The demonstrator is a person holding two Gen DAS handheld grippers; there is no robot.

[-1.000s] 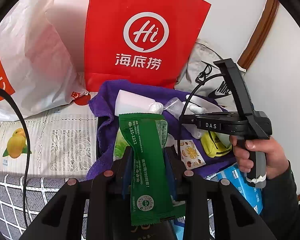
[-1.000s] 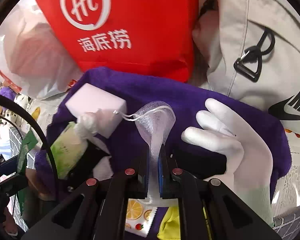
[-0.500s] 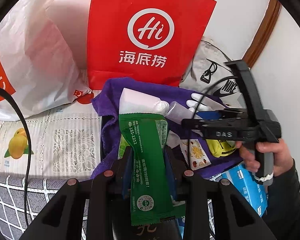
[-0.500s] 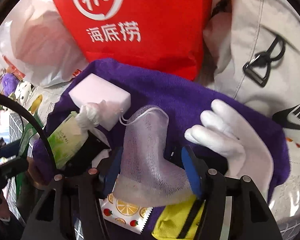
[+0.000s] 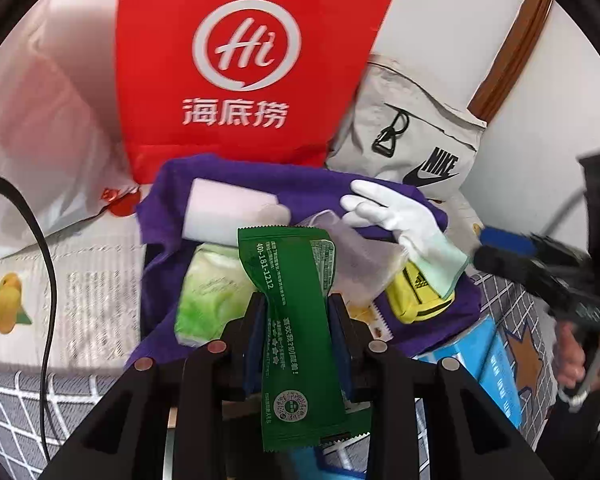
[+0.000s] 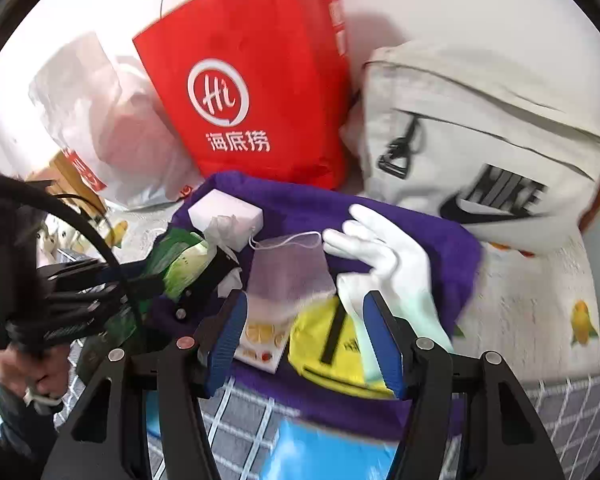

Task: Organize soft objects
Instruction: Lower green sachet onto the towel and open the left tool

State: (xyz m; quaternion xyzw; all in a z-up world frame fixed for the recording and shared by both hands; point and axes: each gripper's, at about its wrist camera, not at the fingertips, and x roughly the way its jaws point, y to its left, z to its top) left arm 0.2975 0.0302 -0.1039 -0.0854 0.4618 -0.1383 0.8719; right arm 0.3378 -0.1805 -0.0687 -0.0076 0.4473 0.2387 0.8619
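At the far left of the left wrist view a white plastic bag (image 5: 40, 128) slumps against the wall, with a lemon-print cloth (image 5: 80, 280) spread below it. Toward the centre, a red paper bag (image 5: 244, 64) stands upright, and in front of it lies a purple towel (image 5: 236, 176) carrying the soft things: a white sponge block (image 5: 228, 212), a pale green packet (image 5: 212, 292), a mesh drawstring pouch (image 6: 288, 268), a white glove (image 6: 384, 256) and a yellow pouch (image 6: 332, 348). A grey sports bag (image 5: 412, 136) leans at the upper right.

The left gripper (image 5: 296, 320) sits at the lower centre of its view, its fingers narrow and clamped on a green sachet (image 5: 296, 320) that stands upright between the pads. The right gripper (image 6: 304, 344) has just been opening; its fingers stand wide with nothing pressed between them, and the mesh pouch lies loose on the towel above the gap, touching the glove and overlapping the yellow pouch.

The step in hand looks like setting the sachet down among the gathered items. To do it well, the left hand should carry it over a bare patch of towel, lower it until the bottom edge rests, and only then part the pads, so the light sachet does not slide off. The right hand should stay clear of the glove's fingers so nothing is dragged out of place.
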